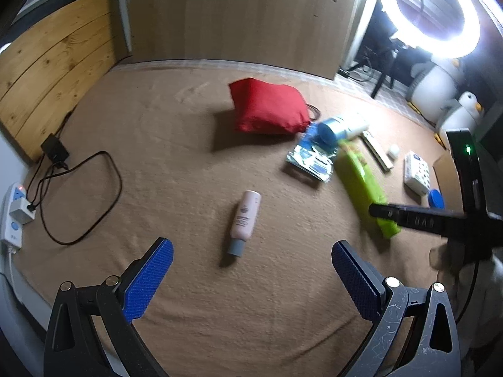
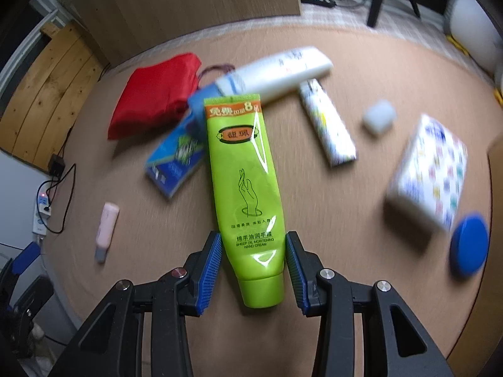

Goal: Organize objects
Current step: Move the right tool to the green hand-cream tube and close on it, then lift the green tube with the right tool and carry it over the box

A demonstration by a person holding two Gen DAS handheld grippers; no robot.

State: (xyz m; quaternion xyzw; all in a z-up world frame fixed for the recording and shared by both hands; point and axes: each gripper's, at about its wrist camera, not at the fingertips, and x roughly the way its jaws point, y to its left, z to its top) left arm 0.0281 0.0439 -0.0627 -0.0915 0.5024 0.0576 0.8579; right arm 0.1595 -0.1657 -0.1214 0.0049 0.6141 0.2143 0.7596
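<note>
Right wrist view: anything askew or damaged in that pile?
No damage or spill shows. The white bottle lies tilted across the blue packet, and the green hand cream tube overlaps both, gripped by the right claw.

The left wrist view looks steeply down from fairly high over the brown blanket surface [image 1: 188, 157], facing the wooden panel wall. The right wrist view looks down from much nearer, so the lime-green hand cream tube [image 2: 248, 188] fills its centre. Both views share this tube [image 1: 361, 185], the red cloth pouch [image 1: 270, 110] [image 2: 154, 94] and the small pink bottle [image 1: 245, 216] [image 2: 107, 220].
</note>
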